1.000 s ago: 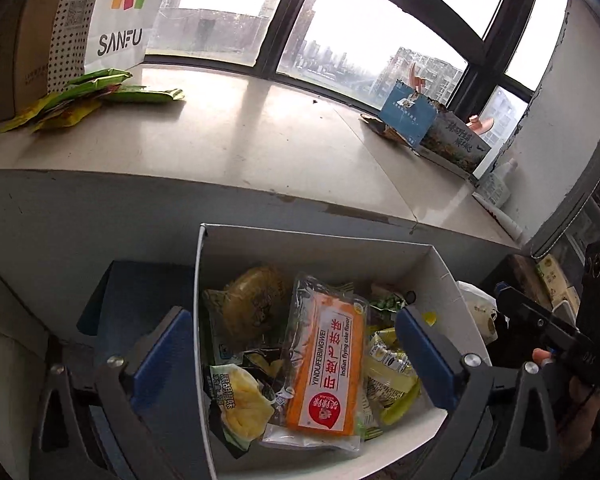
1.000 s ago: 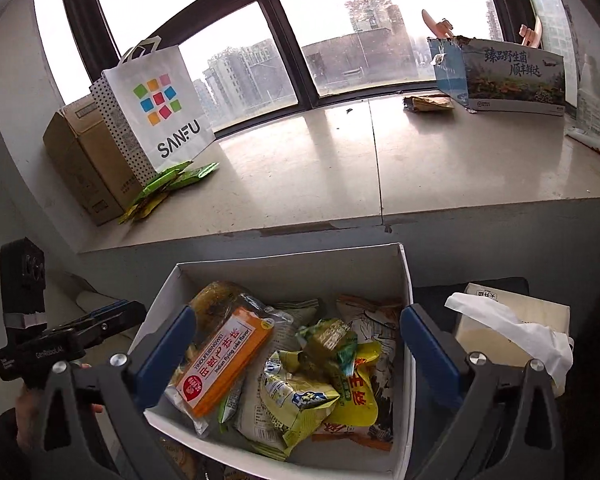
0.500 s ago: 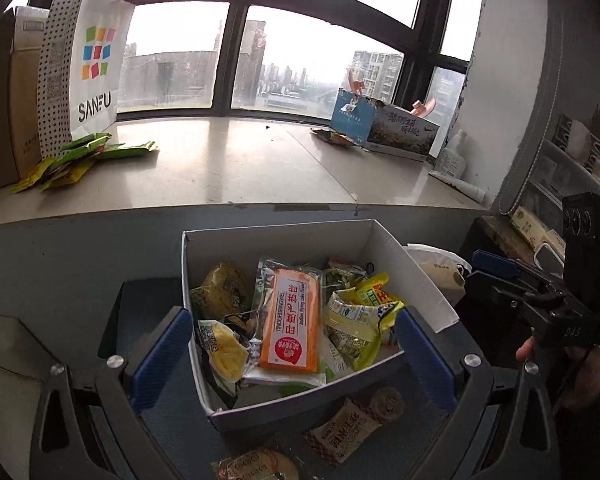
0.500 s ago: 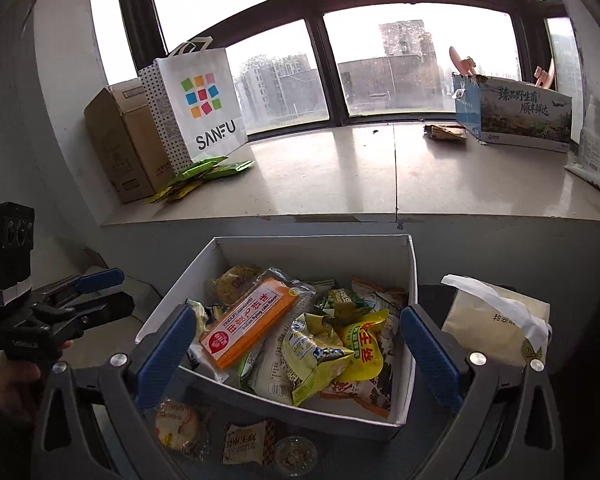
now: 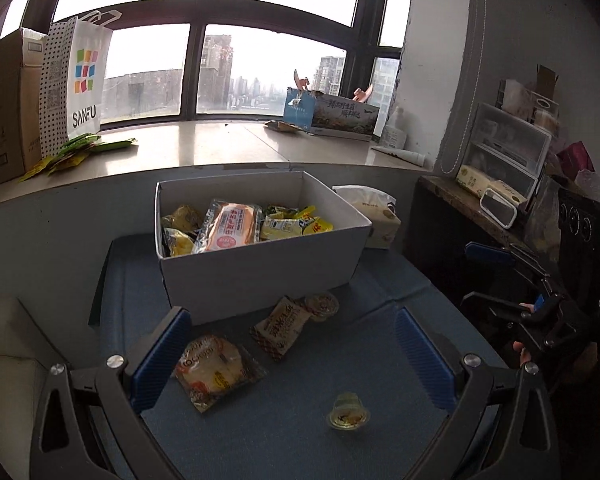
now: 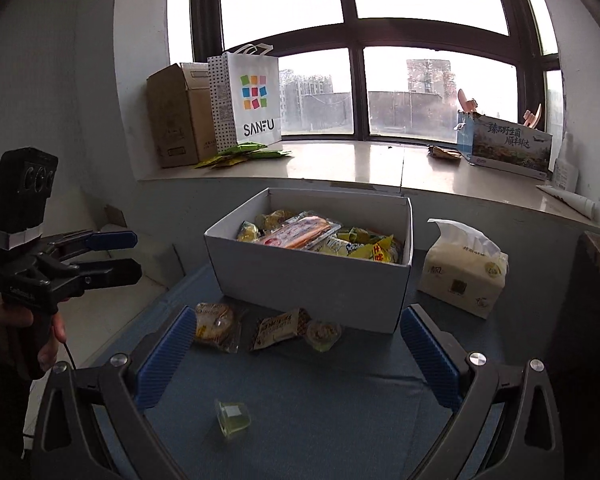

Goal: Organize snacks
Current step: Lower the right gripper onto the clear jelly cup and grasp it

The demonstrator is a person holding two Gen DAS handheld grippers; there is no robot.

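Note:
A white box (image 5: 260,276) (image 6: 312,284) full of snack packets stands on a blue mat (image 5: 300,432) (image 6: 340,408). In front of it lie a round bun packet (image 5: 212,368) (image 6: 214,326), a brown snack packet (image 5: 284,326) (image 6: 278,328), a jelly cup by the box (image 5: 321,306) (image 6: 323,334) and a second jelly cup nearer me (image 5: 347,418) (image 6: 233,418). My left gripper (image 5: 296,360) (image 6: 128,256) is open and empty, back from the box. My right gripper (image 6: 300,360) (image 5: 476,272) is open and empty too.
A tissue pack (image 6: 464,276) (image 5: 376,216) stands right of the box. The windowsill behind holds a SANFU bag (image 6: 252,100), a cardboard carton (image 6: 176,116), green packets (image 6: 244,154) and a printed box (image 6: 504,144). Shelves with clutter (image 5: 508,160) stand at right.
Both grippers have pulled back and up from over the box. The mat and the loose snacks in front of the box have come into view.

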